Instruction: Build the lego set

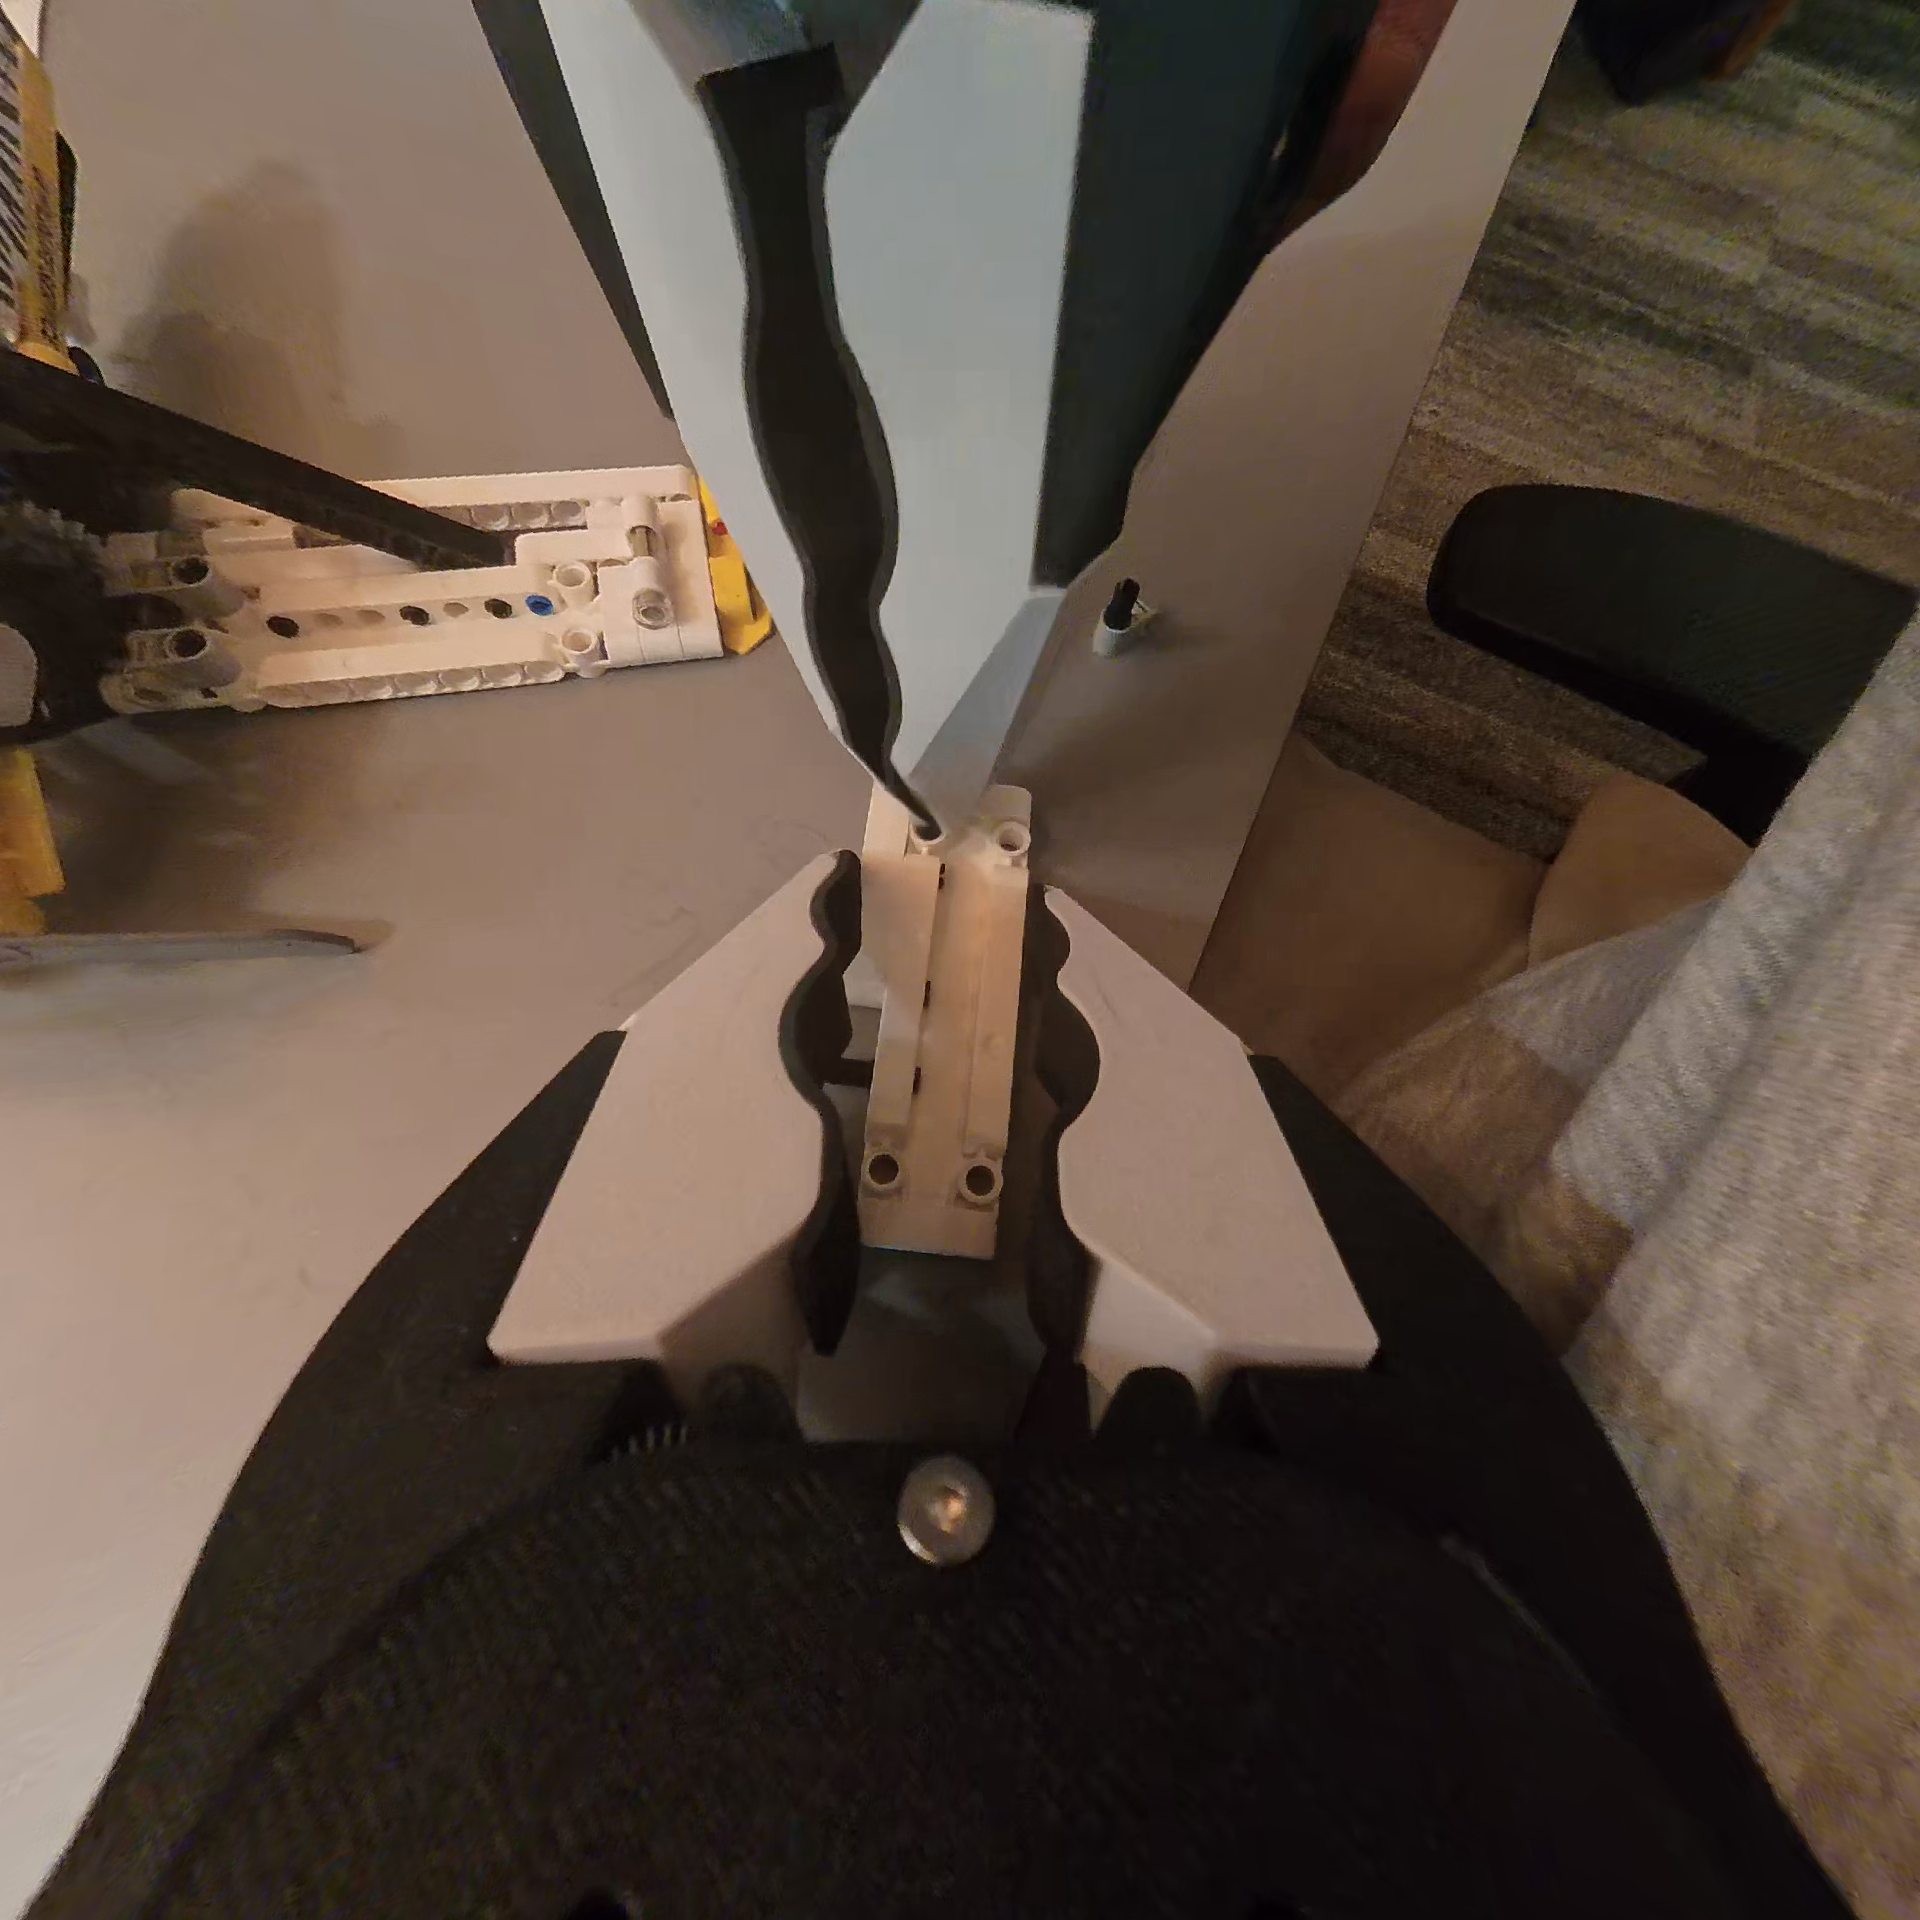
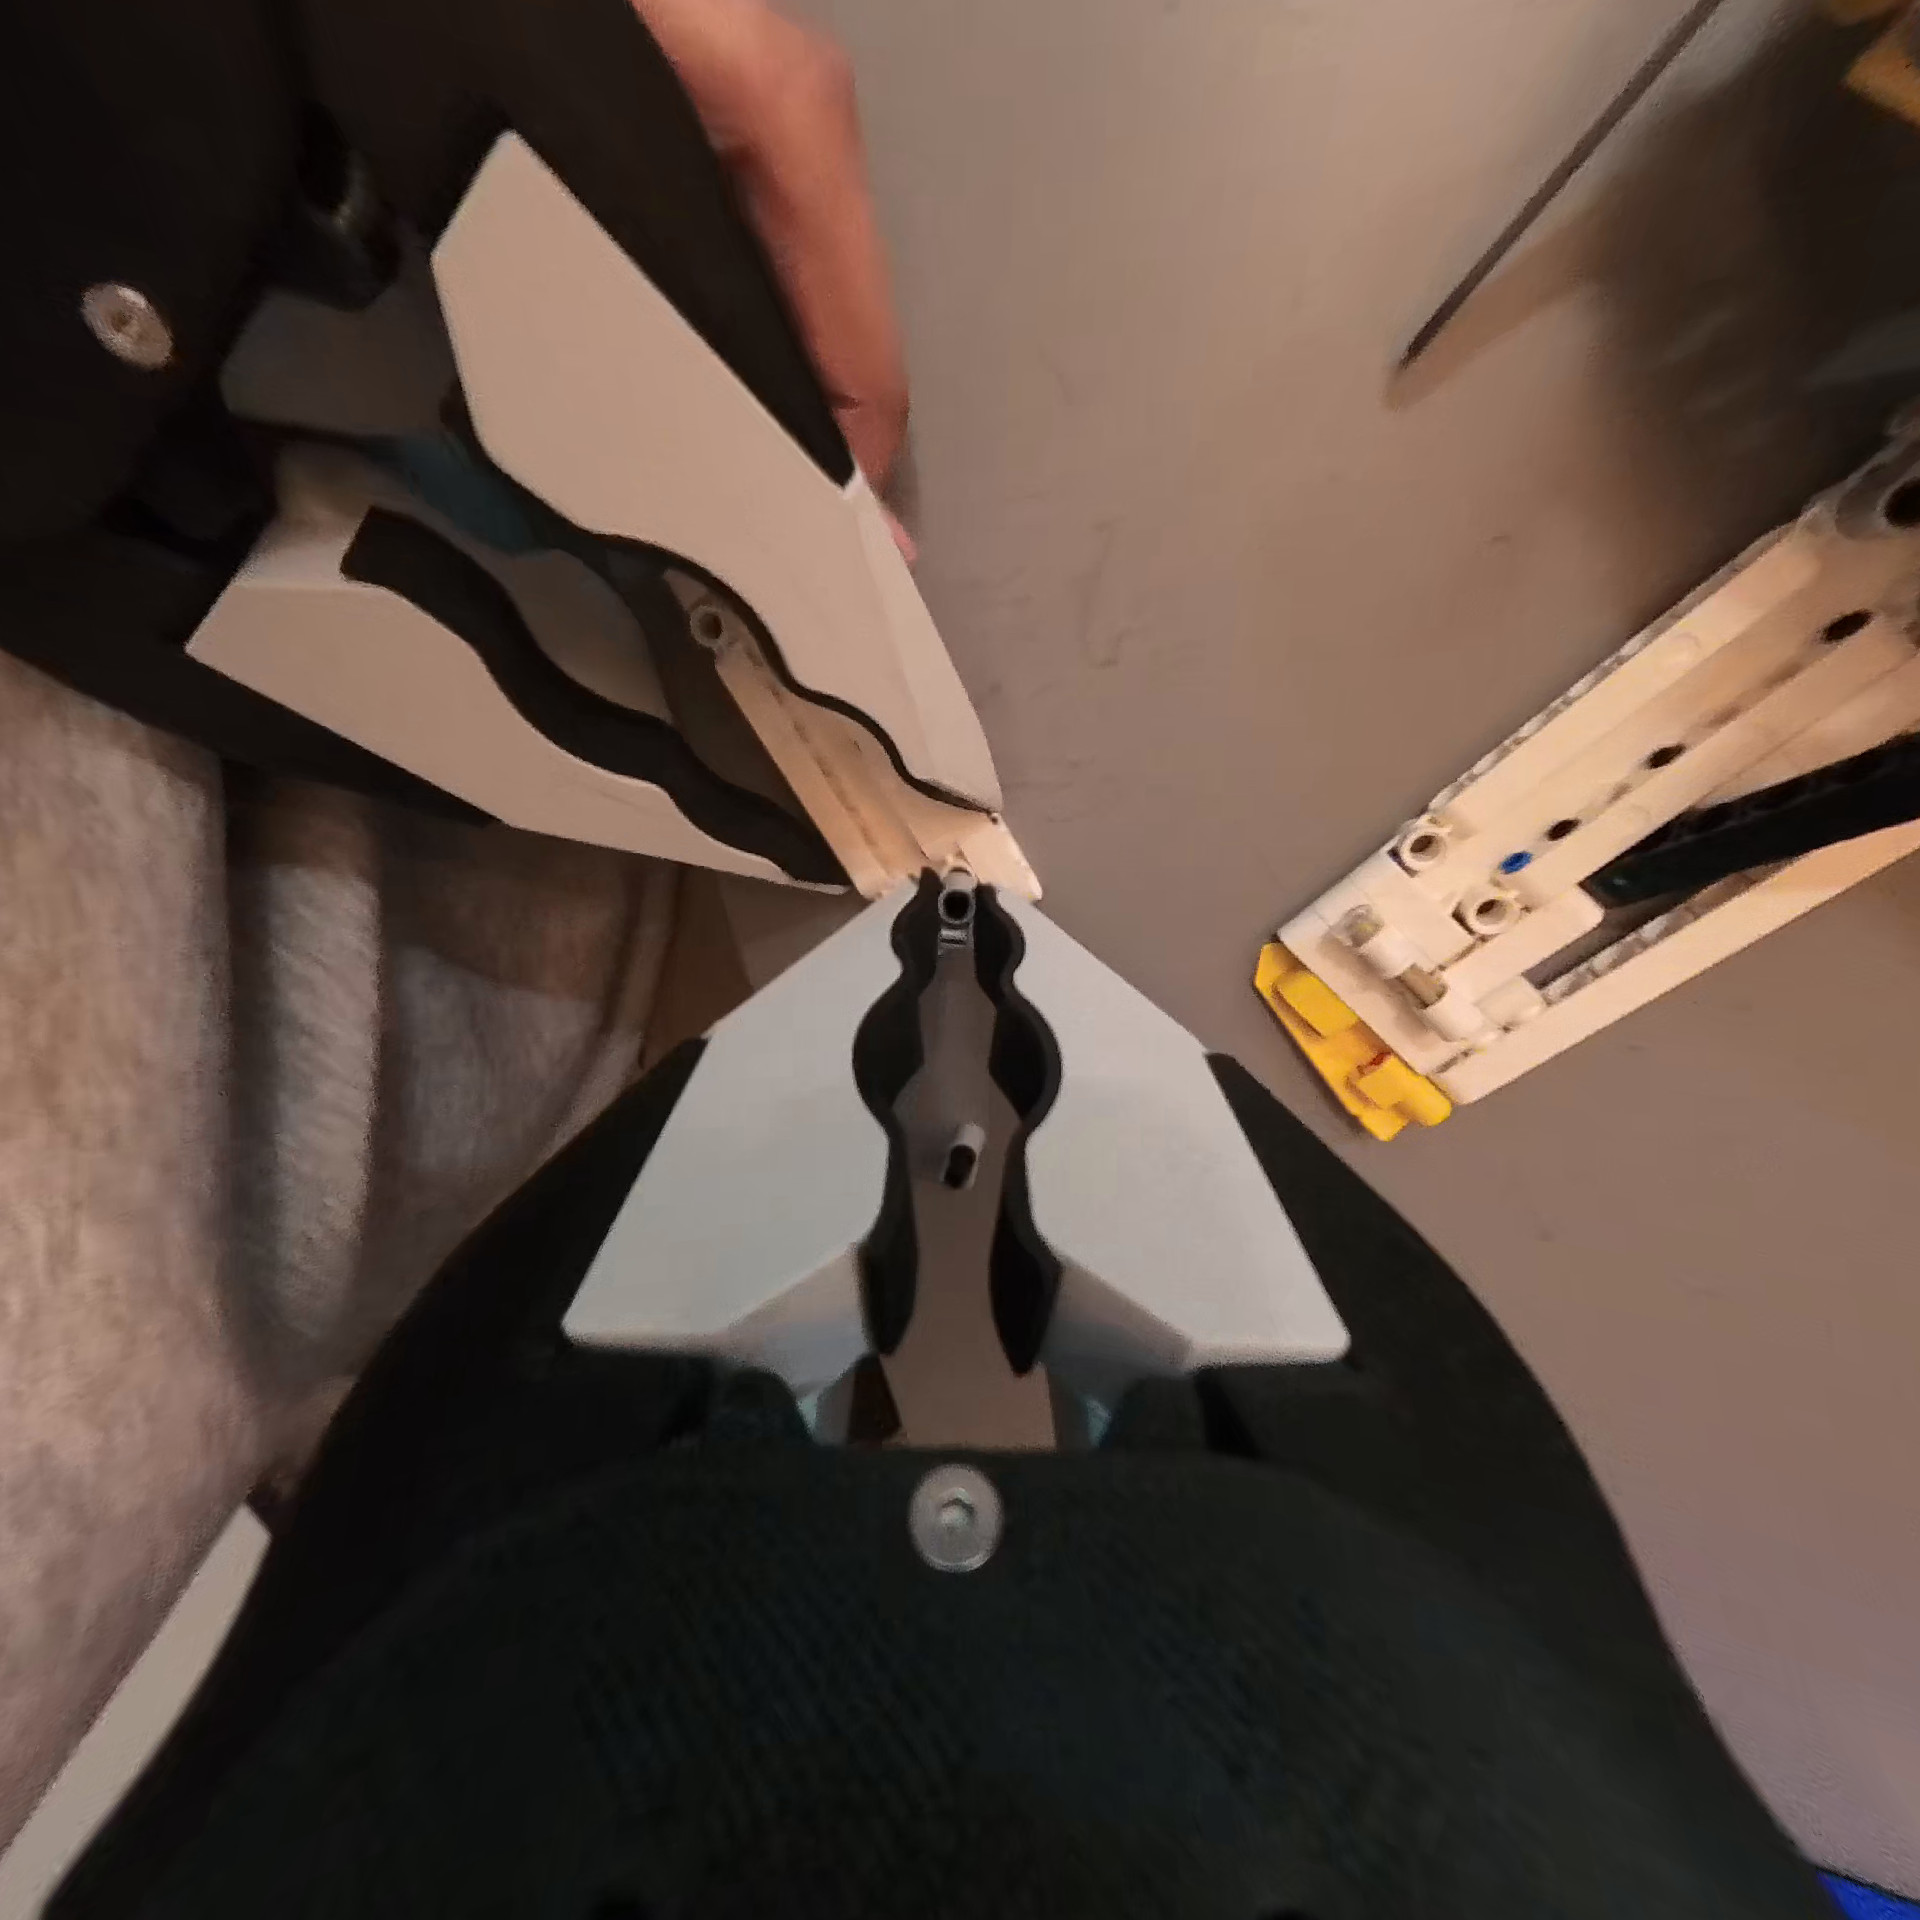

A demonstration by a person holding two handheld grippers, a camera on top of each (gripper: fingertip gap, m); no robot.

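Clamped between your left gripper's (image 1: 940, 894) black wavy pads is a white beam assembly (image 1: 940, 1039), two long white beams side by side, lying lengthwise along the fingers with its far end poking just past the tips. Your right gripper (image 2: 954, 914) is closed on a small grey pin (image 2: 954, 904), pinched at the very fingertips. That pin's end touches a hole in the far end of the white beam assembly, so the two grippers meet tip to tip above the near edge of the table (image 1: 468, 831). A second small dark pin (image 2: 961, 1162) shows between the right fingers further back; whether it lies on the table you cannot tell. Towards the table's far-left part lies the larger white build (image 1: 436, 603), flat, with a long black beam (image 1: 260, 478) across it and a yellow piece (image 1: 740, 582) at its end, well apart from both grippers.
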